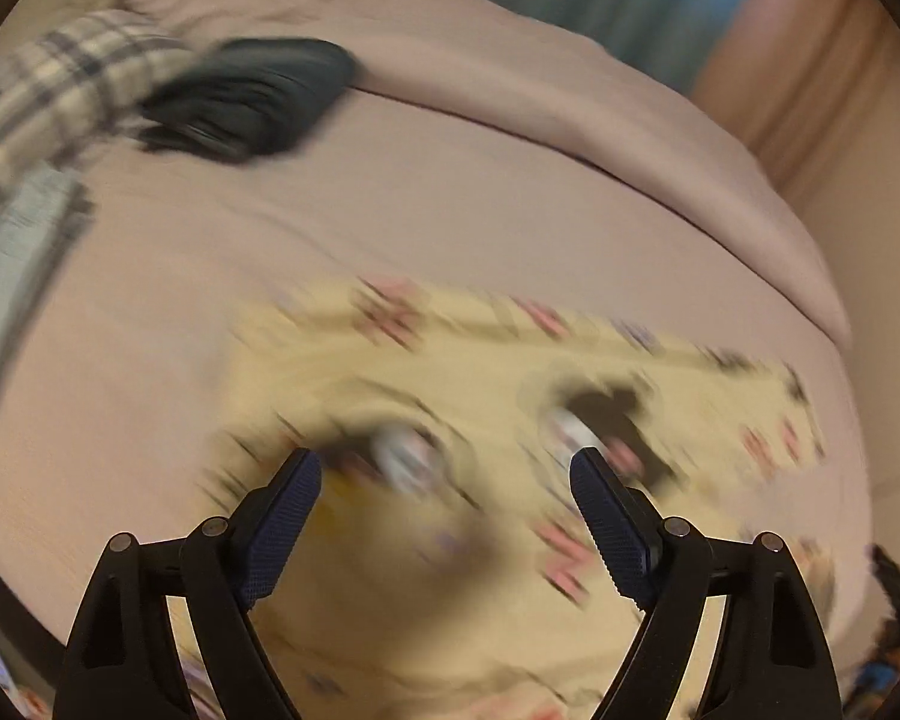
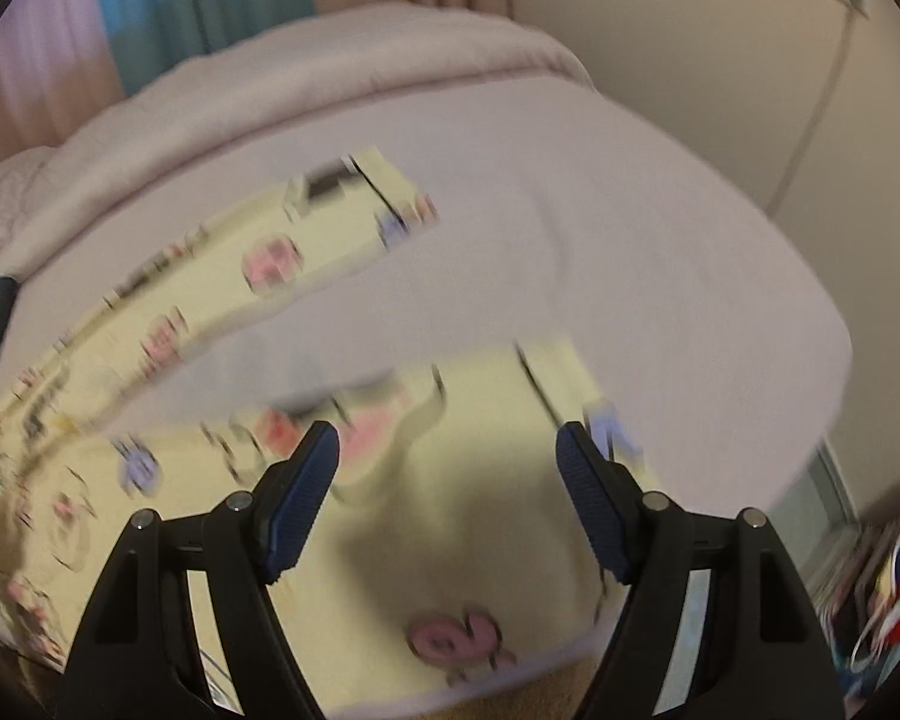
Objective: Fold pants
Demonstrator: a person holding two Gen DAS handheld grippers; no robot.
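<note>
Pale yellow printed pants [image 1: 450, 384] lie spread on a pinkish bed sheet [image 1: 390, 204], blurred by motion. In the right wrist view the pants [image 2: 468, 516] show two legs: one runs up toward the far side [image 2: 222, 276], the other lies under the gripper. My left gripper [image 1: 444, 465] is open and empty just above the yellow fabric. My right gripper [image 2: 447, 441] is open and empty above the nearer leg, near the bed's front edge.
A dark folded garment [image 1: 252, 102] and a plaid cloth [image 1: 60, 96] lie at the far left of the bed. A rolled blanket [image 2: 306, 72] runs along the far side. A wall [image 2: 720, 90] and floor clutter [image 2: 894, 576] are on the right.
</note>
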